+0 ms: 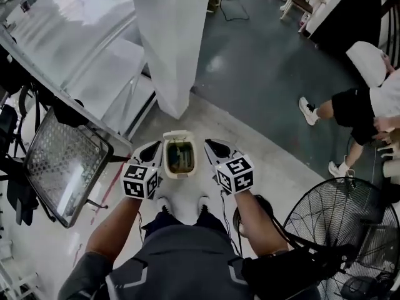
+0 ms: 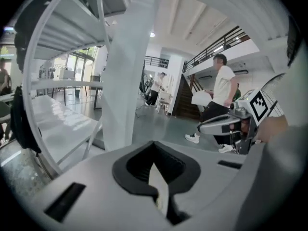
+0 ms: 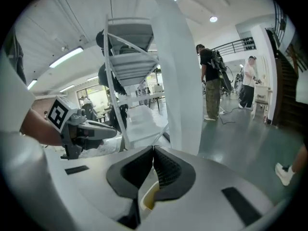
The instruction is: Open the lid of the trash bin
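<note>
Head view: the trash bin [image 1: 179,134] stands on the floor [image 1: 269,167] at the centre of the frame, just beyond the wearer's shoes. The left tool [image 1: 150,150] hangs just beside its left wall and the right tool [image 1: 215,147] just beside its right wall, both above it and neither touching. From above the bin shows a cream rim around a dark inside, and I cannot pick out the lid. So this looks like the approach, with the tools lined up over the bin. The next move probably calls for lowering one tool to the lid's edge to catch it. A white pillar [image 1: 169,42] rises just behind the bin, a rack [image 1: 75,49] fills the upper left and a fan [image 1: 337,230] the lower right, so open room lies mainly to the right of the pillar.

Left gripper view: the left tool [image 2: 154,142] has its jaws pressed together at the tips, with nothing held.

Right gripper view: the right tool [image 3: 153,149] is likewise closed tip to tip and empty. The bin's cream rim [image 3: 147,196] shows below the jaws.
</note>
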The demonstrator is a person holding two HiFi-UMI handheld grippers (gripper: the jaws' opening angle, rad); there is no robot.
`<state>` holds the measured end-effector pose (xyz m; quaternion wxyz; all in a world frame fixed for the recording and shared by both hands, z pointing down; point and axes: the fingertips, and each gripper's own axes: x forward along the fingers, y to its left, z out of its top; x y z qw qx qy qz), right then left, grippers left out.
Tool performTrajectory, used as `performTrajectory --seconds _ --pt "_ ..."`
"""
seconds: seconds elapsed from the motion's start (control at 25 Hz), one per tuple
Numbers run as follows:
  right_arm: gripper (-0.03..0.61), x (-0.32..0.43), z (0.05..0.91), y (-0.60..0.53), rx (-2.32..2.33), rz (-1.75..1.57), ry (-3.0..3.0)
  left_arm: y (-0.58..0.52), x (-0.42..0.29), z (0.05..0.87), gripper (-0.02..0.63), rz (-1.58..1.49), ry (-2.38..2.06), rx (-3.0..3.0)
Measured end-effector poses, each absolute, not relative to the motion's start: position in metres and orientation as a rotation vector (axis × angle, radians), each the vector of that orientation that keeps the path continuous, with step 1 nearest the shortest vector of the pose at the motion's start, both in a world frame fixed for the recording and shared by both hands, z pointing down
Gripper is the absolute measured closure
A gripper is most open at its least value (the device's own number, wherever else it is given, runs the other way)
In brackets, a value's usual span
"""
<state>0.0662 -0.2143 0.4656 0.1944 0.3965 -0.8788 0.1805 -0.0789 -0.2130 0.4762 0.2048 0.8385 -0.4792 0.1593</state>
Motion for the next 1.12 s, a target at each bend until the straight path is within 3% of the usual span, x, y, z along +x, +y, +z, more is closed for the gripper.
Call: performTrajectory --seconds 0.56,1.12 --pt "0.552 0.112 0.288 -0.214 1.323 0.211 -2.622 -0.207 -0.086 0.297 0.606 0.127 -1.397 2.548" --pt "0.552 0.146 0.2 -0.197 1.54 -0.017 -2.654 -0.181 -0.1 0.219 0.604 0.04 -1.549 2.673"
